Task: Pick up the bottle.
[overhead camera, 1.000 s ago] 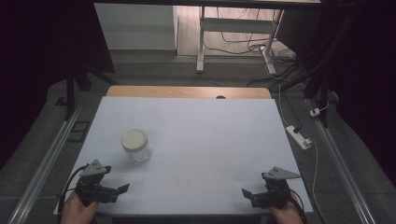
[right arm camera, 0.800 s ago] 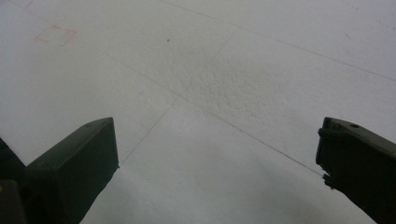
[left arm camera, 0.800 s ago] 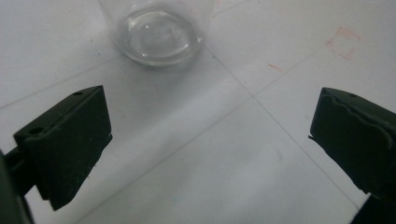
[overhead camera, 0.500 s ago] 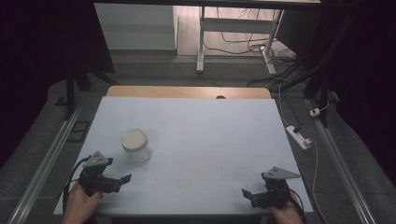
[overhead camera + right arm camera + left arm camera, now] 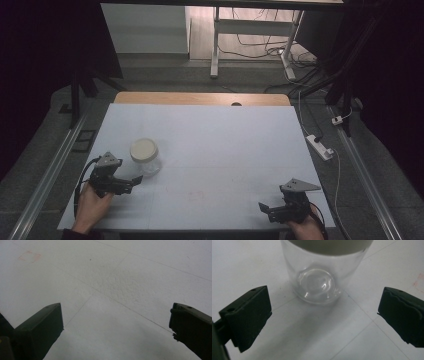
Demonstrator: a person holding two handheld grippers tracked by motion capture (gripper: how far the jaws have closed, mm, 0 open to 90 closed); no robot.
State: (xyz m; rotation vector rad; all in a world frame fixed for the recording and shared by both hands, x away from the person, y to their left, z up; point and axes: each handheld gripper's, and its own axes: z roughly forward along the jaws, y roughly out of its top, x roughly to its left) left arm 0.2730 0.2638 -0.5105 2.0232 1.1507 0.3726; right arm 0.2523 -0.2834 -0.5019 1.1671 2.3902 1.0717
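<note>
A clear glass jar (image 5: 145, 157) stands upright on the white table (image 5: 215, 150) near its front left corner, its long axis vertical and its pale lid (image 5: 143, 148) facing up. The left gripper (image 5: 134, 180) sits just beside it on the near side, jaws spread wide and aimed at the jar's base (image 5: 318, 287) — not touching it. The right gripper (image 5: 263, 208) rests well apart at the front right corner, its jaws also spread over bare table — nothing between them
</note>
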